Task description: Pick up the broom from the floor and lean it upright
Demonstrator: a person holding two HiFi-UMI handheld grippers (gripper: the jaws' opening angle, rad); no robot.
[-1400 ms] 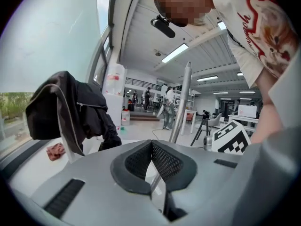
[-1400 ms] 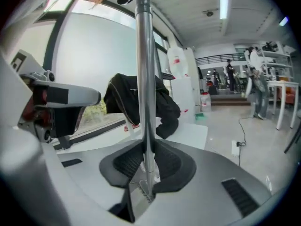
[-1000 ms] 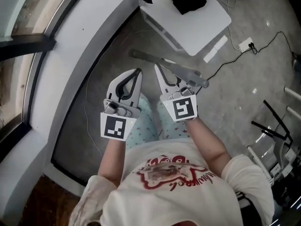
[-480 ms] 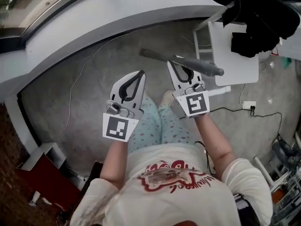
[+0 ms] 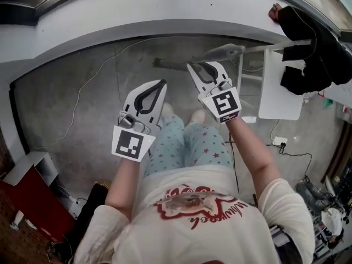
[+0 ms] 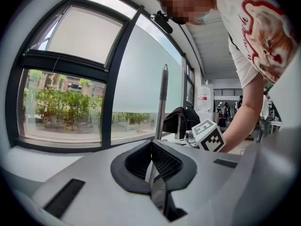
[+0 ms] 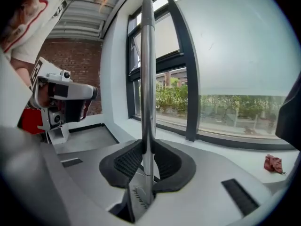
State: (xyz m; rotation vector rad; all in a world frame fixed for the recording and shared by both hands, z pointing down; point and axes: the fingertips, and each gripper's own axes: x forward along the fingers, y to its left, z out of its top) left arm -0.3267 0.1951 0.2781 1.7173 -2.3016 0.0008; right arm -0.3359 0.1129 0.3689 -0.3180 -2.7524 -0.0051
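Observation:
My right gripper (image 5: 193,66) is shut on the broom's grey metal handle (image 5: 226,51), which crosses its jaws above the floor, close to the curved white ledge. In the right gripper view that handle (image 7: 147,69) stands upright between the black pads (image 7: 123,163), in front of the window. The broom's head is not in view. My left gripper (image 5: 163,83) is beside it on the left, shut with nothing in it. The left gripper view has its jaws (image 6: 153,175) closed together and the handle (image 6: 162,102) rising beyond them, apart from them.
A curved white window ledge (image 5: 165,15) runs along the far side under large windows (image 6: 70,107). A white table (image 5: 278,89) with black clothing (image 5: 308,43) stands at the right. A thin cable (image 5: 82,92) lies on the grey floor, and a red box (image 5: 30,202) is at lower left.
The person has turned toward the window, so the ledge now runs across the top. Both grippers swung with that turn. The handle stayed in my right gripper, and my left gripper stayed shut.

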